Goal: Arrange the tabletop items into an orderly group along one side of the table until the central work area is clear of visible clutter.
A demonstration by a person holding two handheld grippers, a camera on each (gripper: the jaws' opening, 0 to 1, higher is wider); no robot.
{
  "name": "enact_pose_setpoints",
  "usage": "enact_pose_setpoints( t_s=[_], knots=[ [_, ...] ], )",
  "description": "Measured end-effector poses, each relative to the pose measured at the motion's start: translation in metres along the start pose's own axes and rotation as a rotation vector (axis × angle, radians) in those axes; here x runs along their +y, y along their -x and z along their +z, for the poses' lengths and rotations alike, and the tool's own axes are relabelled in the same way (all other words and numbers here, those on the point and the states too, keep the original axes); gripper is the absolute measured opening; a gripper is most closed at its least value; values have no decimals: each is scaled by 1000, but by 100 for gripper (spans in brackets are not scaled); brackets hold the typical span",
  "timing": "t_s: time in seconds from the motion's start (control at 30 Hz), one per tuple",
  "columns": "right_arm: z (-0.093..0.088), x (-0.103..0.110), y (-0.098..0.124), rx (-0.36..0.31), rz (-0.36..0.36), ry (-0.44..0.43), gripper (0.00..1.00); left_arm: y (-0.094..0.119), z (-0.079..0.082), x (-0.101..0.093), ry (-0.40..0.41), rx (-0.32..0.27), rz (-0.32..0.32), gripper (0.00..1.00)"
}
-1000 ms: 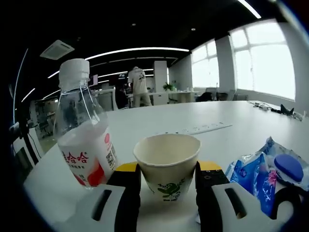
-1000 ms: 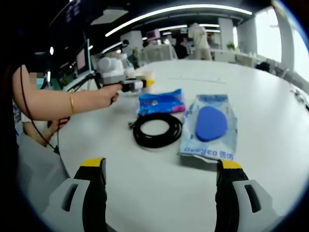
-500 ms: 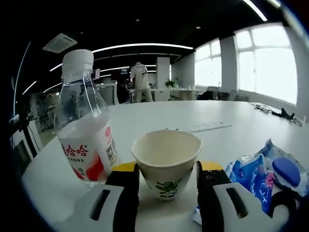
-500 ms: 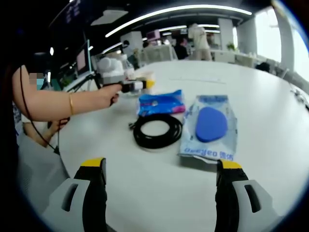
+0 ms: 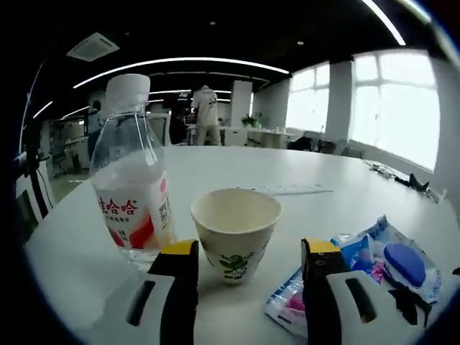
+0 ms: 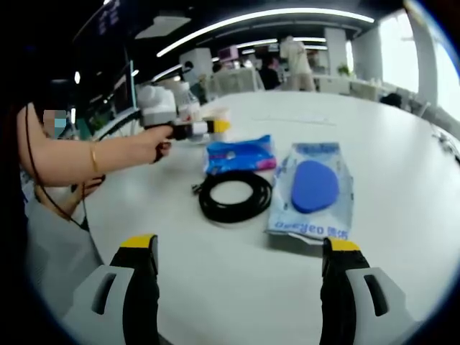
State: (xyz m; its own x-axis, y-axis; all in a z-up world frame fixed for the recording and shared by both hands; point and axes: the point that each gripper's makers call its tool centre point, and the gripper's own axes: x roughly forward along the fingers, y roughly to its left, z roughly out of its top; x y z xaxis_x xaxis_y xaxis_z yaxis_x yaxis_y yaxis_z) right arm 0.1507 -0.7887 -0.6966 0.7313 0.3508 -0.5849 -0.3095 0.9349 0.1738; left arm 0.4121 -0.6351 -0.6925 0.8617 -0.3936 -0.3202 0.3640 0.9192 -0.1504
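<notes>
Left tongs [image 5: 248, 269] spread open, clear of paper cup [image 5: 236, 231] standing between their tips beside bottle [image 5: 133, 172], apparently grouped at table [image 6: 402, 180] edge. Right tongs [image 6: 241, 277] open, empty, cable coil [image 6: 234, 195] ahead.

The room is a large open office with a dark ceiling [image 5: 215, 29], and long curved light strips [image 5: 180, 61] run across it. On one side there are tall bright windows [image 5: 402, 108] with white pillars between them. Behind the wide white table [image 6: 402, 187] stand desks [image 5: 266, 136] and a ceiling air vent [image 5: 93, 47] is above; people [image 5: 206, 115] stand far back.
</notes>
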Motion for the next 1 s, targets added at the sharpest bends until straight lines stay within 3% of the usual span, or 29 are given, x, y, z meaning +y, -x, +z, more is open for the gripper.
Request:
enact_pose_setpoints(
  t_s=[0.33,0.57,0.9,1.0],
  knots=[
    [2,0,0,-6,0,4,93,25,-8,-15,1,13,-46,67],
    [4,0,1,-12,0,7,93,34,-21,-27,-10,58,-72,67],
    [8,2,3,-34,7,16,92,36,-44,-38,7,123,-72,61],
    [8,1,3,-35,8,14,92,36,-48,-38,13,136,-64,55]
  ],
)
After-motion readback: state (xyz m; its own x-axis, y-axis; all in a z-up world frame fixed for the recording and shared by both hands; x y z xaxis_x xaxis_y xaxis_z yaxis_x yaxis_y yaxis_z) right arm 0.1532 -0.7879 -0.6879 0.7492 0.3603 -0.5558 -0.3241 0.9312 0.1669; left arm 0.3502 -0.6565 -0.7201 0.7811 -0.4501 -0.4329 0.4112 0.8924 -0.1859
